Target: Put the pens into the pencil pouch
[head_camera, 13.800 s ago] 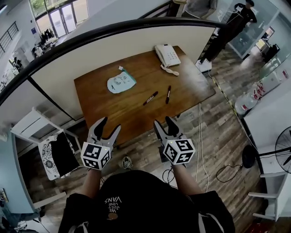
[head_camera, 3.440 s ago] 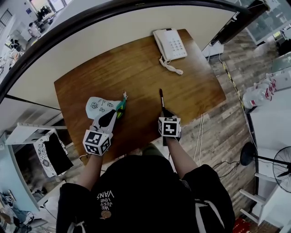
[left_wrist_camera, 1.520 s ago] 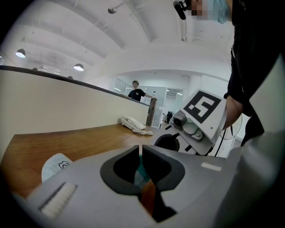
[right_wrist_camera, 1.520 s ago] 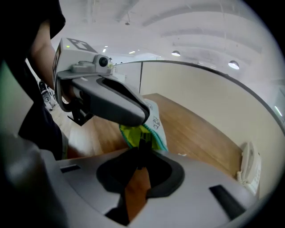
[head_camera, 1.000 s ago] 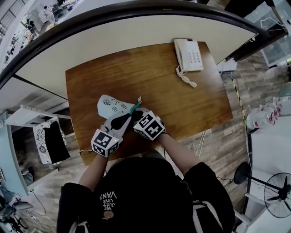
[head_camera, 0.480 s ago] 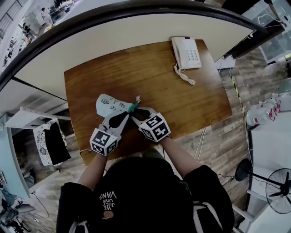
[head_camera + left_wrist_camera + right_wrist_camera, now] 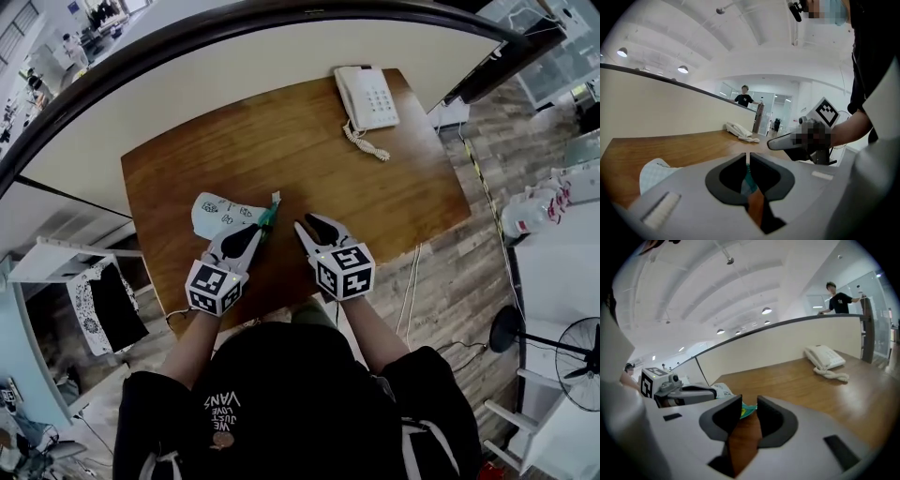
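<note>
— Teal rim of the pencil pouch (image 7: 217, 212) is clamped tight in the left hand-held gripper (image 7: 255, 232), at the surface's (image 7: 309, 141) near-left side. Hold firm.
— The right hand-held gripper (image 7: 312, 225), its jaws just opened, is empty beside it. Zipping probably comes next.
— Count?
— One pouch, one telephone (image 7: 367, 97), two hand-held grippers, no pens showing.

black fabric shirt (image 7: 309, 394), 6 o'clock: white print "WE JUST LOVE VANS", seen upside down.
white desk telephone (image 7: 367, 97), 1 o'clock: keypad digits too small to read.
</note>
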A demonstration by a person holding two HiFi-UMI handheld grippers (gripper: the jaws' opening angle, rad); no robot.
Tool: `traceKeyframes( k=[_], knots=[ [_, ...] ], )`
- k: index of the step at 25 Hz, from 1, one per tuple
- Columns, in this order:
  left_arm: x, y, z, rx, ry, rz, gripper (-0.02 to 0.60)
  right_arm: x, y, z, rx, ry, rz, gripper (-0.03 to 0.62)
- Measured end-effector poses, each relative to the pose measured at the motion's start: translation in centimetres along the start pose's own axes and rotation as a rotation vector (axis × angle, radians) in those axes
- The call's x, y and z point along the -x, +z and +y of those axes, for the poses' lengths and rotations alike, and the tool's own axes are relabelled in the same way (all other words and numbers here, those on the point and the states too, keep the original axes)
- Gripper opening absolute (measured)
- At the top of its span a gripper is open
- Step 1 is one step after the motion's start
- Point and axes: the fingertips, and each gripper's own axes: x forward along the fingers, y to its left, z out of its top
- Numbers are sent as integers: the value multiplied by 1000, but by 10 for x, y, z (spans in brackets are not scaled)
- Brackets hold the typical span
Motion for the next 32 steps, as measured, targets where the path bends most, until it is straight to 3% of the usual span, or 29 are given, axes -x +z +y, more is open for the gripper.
traceKeyframes(
  k=[18, 32],
  knots=[
    [16, -36, -6, -2, -51, 141, 40, 58, -18, 9, -94, -200, -91, 89],
    [48, -27, -2, -31, -35, 99, 95, 83, -28, 29, -90, -292, -148, 60]
  ],
)
